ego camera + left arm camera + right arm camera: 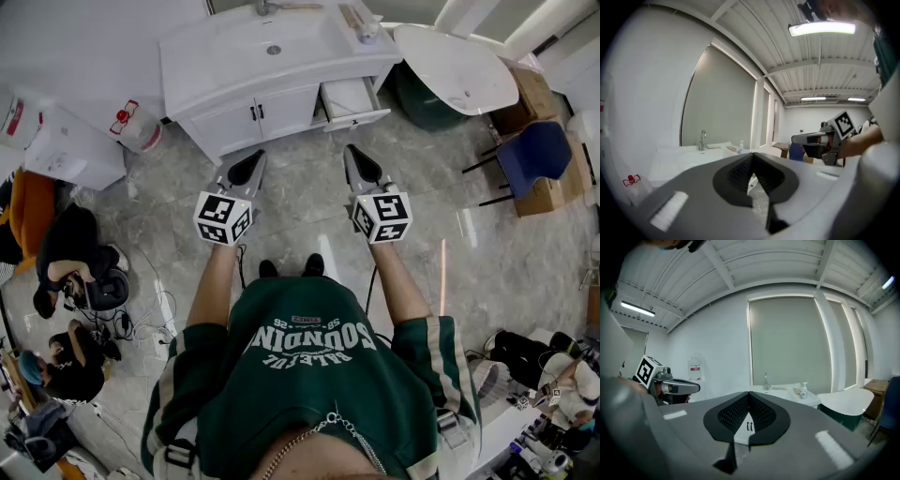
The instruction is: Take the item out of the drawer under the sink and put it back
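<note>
A: One grey marble floor [309, 216] is filling most of the head view, and the person in the green sweatshirt [309, 375] is standing on it. Next biggest?

B: The white vanity [216, 56] is sitting at 12 o'clock from the person, with the sink basin [253, 42] set in its top. A white bathtub [455, 70] is lying at 1 o'clock, just beside the vanity's right end. A blue chair [532, 155] is standing at 2 o'clock, well apart from the vanity.

A: Task thing?

B: The drawer [359, 119] is hanging open at the vanity's right end, right of the two cabinet doors [253, 112], which are sitting closed. Its inside is showing plain white. I'm not making out any item in there, so I can't tell where it is.

A: Tongs?

B: Both are pointing at the vanity, roughly level and well apart from it. The left gripper [253, 161] is aiming at the cabinet doors, jaws clenched tip to tip with nothing between them. The right gripper [356, 157] is aiming at the open drawer at its 12 o'clock, jaws also pressed together and gripping nothing.

A: Small stuff?

B: A soap bottle [367, 30] is standing on the countertop's right end, above the drawer. The faucet [265, 7] is rising behind the basin at its 12 o'clock edge.
</note>
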`<state>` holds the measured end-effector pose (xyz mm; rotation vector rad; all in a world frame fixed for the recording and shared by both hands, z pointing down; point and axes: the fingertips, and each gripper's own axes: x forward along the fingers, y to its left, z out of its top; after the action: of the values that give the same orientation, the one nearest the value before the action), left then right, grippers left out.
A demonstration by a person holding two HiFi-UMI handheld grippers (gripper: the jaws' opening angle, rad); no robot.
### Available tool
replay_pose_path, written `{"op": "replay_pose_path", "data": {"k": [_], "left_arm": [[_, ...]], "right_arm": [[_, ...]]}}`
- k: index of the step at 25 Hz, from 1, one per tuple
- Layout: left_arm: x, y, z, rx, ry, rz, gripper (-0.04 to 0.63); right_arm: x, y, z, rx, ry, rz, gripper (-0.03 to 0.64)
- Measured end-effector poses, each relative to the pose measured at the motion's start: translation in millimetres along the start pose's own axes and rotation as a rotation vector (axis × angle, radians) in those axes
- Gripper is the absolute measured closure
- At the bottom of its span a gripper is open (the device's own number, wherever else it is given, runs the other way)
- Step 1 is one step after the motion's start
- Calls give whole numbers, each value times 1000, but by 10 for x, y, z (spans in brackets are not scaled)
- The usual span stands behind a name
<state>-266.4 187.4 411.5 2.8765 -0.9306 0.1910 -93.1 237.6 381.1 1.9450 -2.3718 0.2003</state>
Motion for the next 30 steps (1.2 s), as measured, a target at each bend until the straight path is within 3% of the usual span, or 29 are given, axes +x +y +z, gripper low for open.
{"op": "replay_pose_path", "data": {"k": [18,30], "left_arm": [[199,-123,-104,-16,18,3,546],[382,-423,-192,-34,15,60,546]], "right_arm": [[-42,-251,-75,47,2,11,615],[-128,-592,-83,27,-6,71,615]]}}
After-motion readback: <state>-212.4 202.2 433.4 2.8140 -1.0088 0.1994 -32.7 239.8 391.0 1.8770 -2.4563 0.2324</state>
